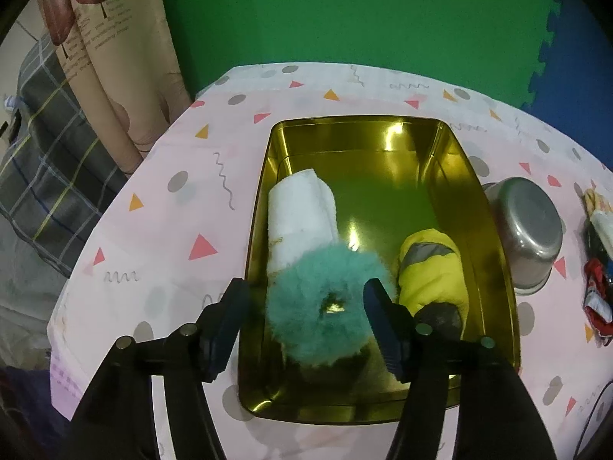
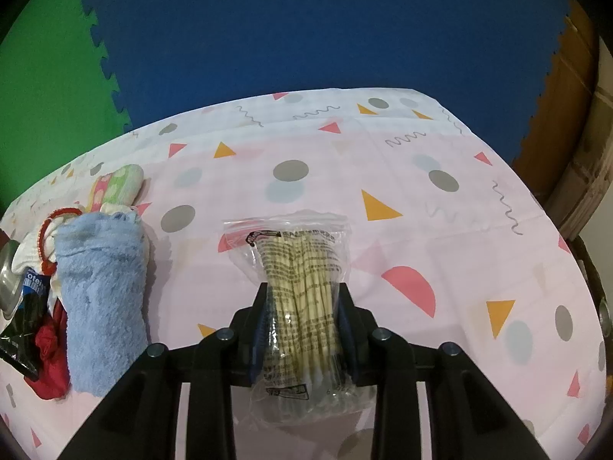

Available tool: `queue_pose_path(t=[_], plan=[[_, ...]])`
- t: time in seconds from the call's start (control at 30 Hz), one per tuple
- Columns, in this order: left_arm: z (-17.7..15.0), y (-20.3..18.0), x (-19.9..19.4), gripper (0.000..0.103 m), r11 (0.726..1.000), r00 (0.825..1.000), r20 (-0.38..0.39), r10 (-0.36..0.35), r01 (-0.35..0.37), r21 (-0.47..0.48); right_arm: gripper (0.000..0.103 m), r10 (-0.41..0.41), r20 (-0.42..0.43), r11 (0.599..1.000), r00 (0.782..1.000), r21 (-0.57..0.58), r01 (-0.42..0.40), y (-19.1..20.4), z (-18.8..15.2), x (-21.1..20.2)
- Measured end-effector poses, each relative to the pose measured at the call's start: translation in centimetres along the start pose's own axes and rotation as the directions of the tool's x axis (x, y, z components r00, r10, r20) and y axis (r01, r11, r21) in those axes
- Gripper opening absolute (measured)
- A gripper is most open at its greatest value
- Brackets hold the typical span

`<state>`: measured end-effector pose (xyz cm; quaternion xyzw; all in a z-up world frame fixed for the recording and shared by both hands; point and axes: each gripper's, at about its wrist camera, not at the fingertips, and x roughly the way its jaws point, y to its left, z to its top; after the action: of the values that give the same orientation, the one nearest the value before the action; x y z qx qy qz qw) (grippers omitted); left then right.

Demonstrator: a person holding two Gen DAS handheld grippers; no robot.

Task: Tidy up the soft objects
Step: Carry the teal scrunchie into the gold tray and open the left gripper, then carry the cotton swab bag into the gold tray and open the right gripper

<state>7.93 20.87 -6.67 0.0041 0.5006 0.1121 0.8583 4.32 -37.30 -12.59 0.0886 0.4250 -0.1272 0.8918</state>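
In the left wrist view a gold tin tray holds a rolled white towel, a fluffy teal scrunchie and a yellow cloth item. My left gripper is open, its fingers either side of the scrunchie, apart from it. In the right wrist view my right gripper is shut on a clear bag of thin wooden sticks, held just above the tablecloth. A rolled light blue towel lies at the left, with a red cloth and a dotted pink-green item.
An upturned steel bowl stands right of the tray. A pile of mixed items lies at the far right. The table has a patterned pink cloth. Green and blue foam mats stand behind it. A black packet lies by the red cloth.
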Motion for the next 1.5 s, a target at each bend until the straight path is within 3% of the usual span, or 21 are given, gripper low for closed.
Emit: queue_pose_path(t=[0.37, 0.63, 0.83, 1.1, 1.33, 1.5], plan=[[-1.8, 0.2, -1.6, 0.07, 0.999, 0.997, 0.07, 0.029, -0.027, -0.03, 0.029, 0.053, 0.042, 0.997, 0.998, -0.053, -0.05, 2.7, 1.1, -4.9], [-2.6, 1.9, -2.2, 0.071, 0.997, 0.996, 0.085, 0.028, -0.022, -0.077, 0.029, 0.193, 0.067, 0.966, 0.979, -0.186, -0.178, 10.4, 2.2, -9.7], [-2.6, 3.8, -2.1, 0.072, 0.991, 0.997, 0.075, 0.022, -0.012, -0.133, 0.029, 0.334, 0.005, 0.9, 0.943, -0.298, -0.317, 19.0, 1.7, -11.4], [-2.7, 7.0, -2.0, 0.073, 0.975, 0.997, 0.066, 0.029, -0.014, -0.223, 0.029, 0.479, -0.095, 0.785, 0.873, -0.399, -0.474, 30.5, -0.3, -12.2], [-2.9, 8.8, -1.5, 0.073, 0.962, 0.998, 0.045, 0.032, -0.018, -0.272, 0.029, 0.538, -0.159, 0.697, 0.828, -0.468, -0.543, 38.8, -2.2, -12.5], [-2.9, 9.4, -1.2, 0.073, 0.958, 0.999, 0.038, 0.027, -0.015, -0.286, 0.029, 0.541, -0.201, 0.665, 0.817, -0.492, -0.562, 43.1, -3.1, -11.6]])
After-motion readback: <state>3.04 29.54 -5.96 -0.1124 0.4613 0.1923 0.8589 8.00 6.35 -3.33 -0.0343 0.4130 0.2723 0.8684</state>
